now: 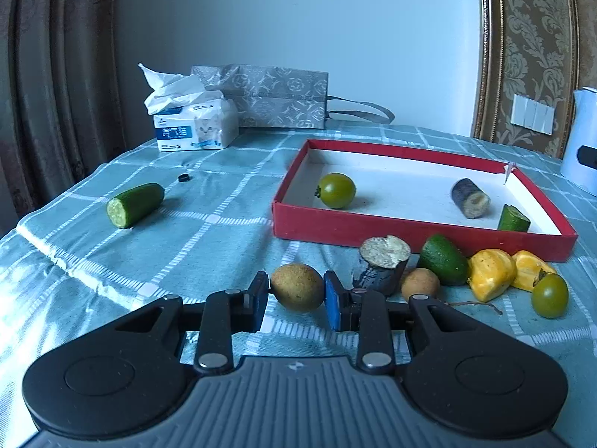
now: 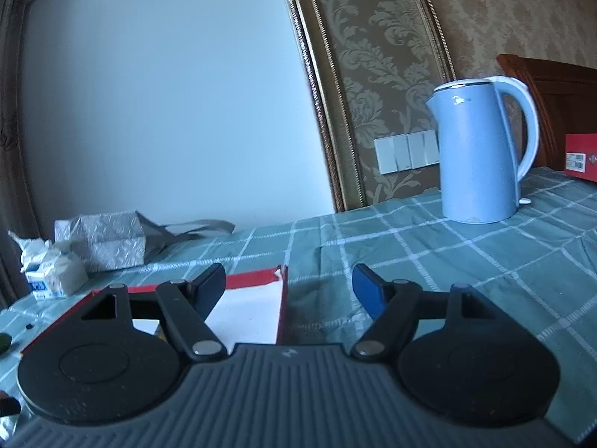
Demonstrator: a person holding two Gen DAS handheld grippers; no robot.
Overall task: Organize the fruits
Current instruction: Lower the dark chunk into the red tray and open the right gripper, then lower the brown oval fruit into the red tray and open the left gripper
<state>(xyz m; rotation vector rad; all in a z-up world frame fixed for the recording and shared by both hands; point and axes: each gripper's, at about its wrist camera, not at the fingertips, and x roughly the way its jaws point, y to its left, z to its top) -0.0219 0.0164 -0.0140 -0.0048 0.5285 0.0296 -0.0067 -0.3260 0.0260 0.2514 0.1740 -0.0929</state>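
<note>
Red cardboard forms the walls of the shallow tray (image 1: pixel 410 233), which serves as the landmark on the checked green tablecloth (image 1: pixel 209 246). Inside the tray: a green cherry tomato (image 1: pixel 337 190) near its left wall, a dark cut sugarcane piece (image 1: pixel 470 198) and a small cucumber end (image 1: pixel 513 219) toward its right side.

Just in front of the tray's near wall lies a row of produce — a second sugarcane piece (image 1: pixel 382 268) standing on end, a small longan (image 1: pixel 420 283), a green avocado-like fruit (image 1: pixel 444 259), two yellow-orange fruit wedges (image 1: pixel 505 270) and another green tomato (image 1: pixel 549 295).

The left gripper (image 1: pixel 296 293) is closed on a brown kiwi-like fruit (image 1: pixel 297 286), which sits between the blue pads (image 1: pixel 332 304) in front of the tray's near-left corner. A cucumber half (image 1: pixel 135 204) lies well to the left of the tray.

The right gripper (image 2: pixel 289 285) hovers over the tray's far right corner (image 2: pixel 281 280) — fingers spread wide, holding nothing. A blue kettle (image 2: pixel 481 153) stands beyond the tray.
</note>
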